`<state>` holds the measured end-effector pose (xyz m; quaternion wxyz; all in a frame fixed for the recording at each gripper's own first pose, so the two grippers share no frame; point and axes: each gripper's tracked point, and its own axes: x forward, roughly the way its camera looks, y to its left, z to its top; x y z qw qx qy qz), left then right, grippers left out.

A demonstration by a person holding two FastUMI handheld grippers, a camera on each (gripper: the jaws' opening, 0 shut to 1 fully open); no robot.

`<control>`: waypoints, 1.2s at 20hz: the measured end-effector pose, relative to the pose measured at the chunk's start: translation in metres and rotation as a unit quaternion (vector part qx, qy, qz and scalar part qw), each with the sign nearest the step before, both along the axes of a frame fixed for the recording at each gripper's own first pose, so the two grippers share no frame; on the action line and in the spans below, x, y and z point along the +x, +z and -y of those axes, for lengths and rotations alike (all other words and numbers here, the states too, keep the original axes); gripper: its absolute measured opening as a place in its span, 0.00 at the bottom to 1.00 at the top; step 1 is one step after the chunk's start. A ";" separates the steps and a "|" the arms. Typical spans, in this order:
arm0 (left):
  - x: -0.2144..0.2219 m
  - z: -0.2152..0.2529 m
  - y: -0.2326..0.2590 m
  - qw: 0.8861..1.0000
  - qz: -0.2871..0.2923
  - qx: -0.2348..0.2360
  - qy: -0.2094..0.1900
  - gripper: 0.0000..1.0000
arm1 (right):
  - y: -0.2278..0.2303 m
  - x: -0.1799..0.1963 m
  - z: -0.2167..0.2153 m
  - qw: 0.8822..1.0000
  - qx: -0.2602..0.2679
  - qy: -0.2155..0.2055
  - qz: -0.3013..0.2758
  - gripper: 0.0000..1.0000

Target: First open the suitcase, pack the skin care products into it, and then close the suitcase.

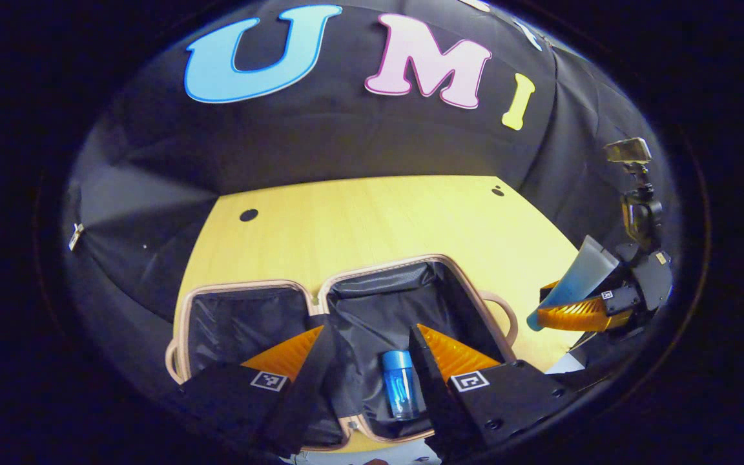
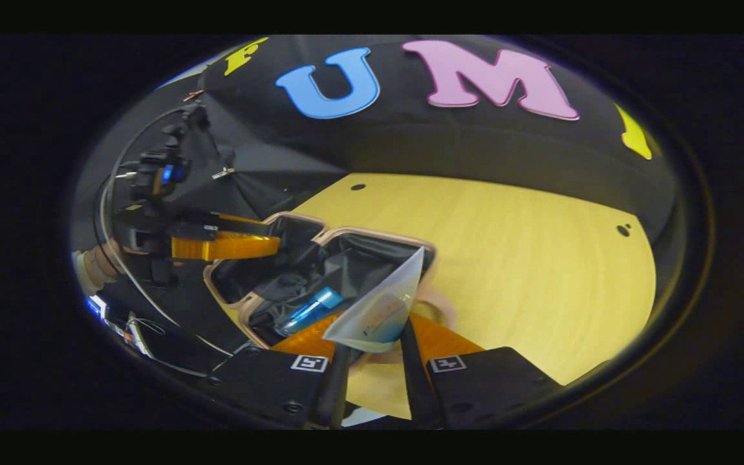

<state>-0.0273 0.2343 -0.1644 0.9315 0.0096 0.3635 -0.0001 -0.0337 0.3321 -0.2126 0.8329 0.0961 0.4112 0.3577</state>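
Bottle (image 1: 400,384) inside open suitcase (image 1: 346,284) on table (image 1: 372,219)

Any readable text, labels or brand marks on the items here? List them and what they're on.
Tube held in the right gripper: print on its face, too blurred to read.
Blue bottle in the open suitcase: no readable text.
Square black-and-white markers on the left gripper: patterns, no words.
Nothing legible on the table.

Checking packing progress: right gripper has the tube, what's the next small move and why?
Probably carry the tube over the open suitcase and lower it in beside the blue bottle. The right gripper is shut on the tube and held over the table, right of the case; the left gripper is open above the bottle.
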 end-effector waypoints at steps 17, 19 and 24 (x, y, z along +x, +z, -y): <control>-0.131 -0.214 -0.024 0.958 -0.034 -0.036 0.282 0.84 | -0.123 -0.076 -0.066 0.941 -0.169 -0.029 -0.291 0.46; -0.129 -0.226 -0.022 0.954 -0.027 -0.044 0.295 0.84 | -0.118 -0.074 -0.070 0.945 -0.150 -0.045 -0.286 0.55; -0.122 -0.266 -0.029 0.950 -0.030 -0.026 0.311 0.84 | -0.067 -0.050 -0.084 0.977 -0.080 -0.031 -0.193 0.92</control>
